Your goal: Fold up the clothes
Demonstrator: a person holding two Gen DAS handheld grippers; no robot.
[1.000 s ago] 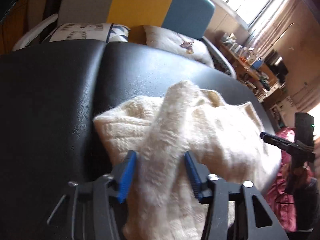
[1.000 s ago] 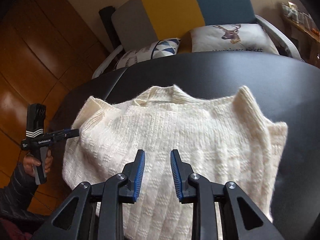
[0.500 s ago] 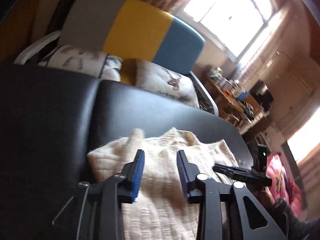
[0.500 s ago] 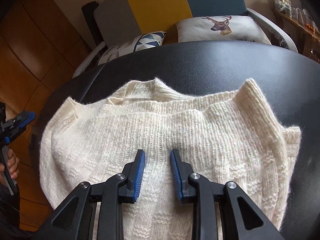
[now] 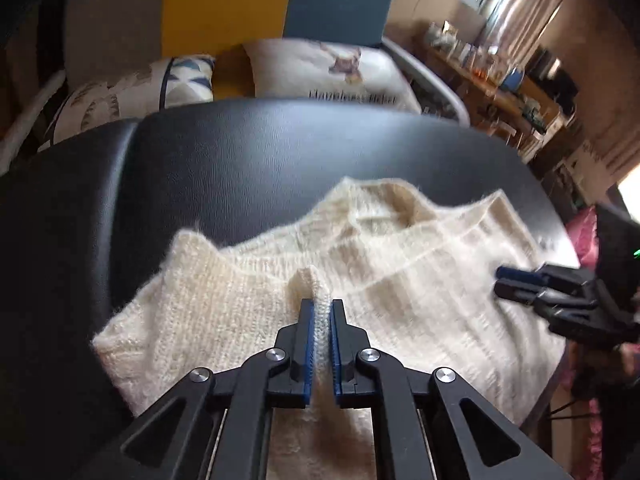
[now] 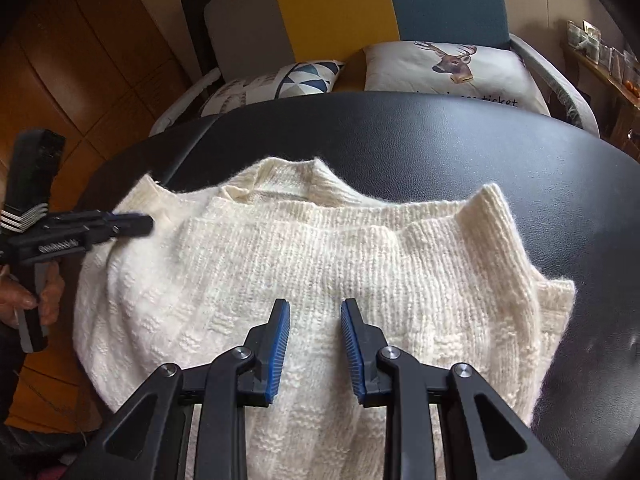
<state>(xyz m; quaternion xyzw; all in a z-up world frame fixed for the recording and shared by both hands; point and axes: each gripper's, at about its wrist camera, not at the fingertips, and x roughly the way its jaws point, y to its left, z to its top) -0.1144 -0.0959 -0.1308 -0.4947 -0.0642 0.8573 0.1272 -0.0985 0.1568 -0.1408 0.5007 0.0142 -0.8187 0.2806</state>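
Note:
A cream knitted sweater lies folded on a black padded table, collar toward the far side. It also shows in the left wrist view. My left gripper is shut on a pinched ridge of the sweater's knit near its left part. From the right wrist view the left gripper sits at the sweater's left shoulder. My right gripper is open and empty, hovering over the sweater's middle. It shows in the left wrist view at the sweater's right edge.
A grey, yellow and blue sofa with a deer pillow and a triangle-pattern pillow stands behind the table. Wooden panels are at the left. A cluttered shelf is at the right. The table edge runs near the sweater's right side.
My left gripper let go of the sleeve, swung over the sweater and shut on a fold of knit. My right gripper stayed open over the sweater's middle.

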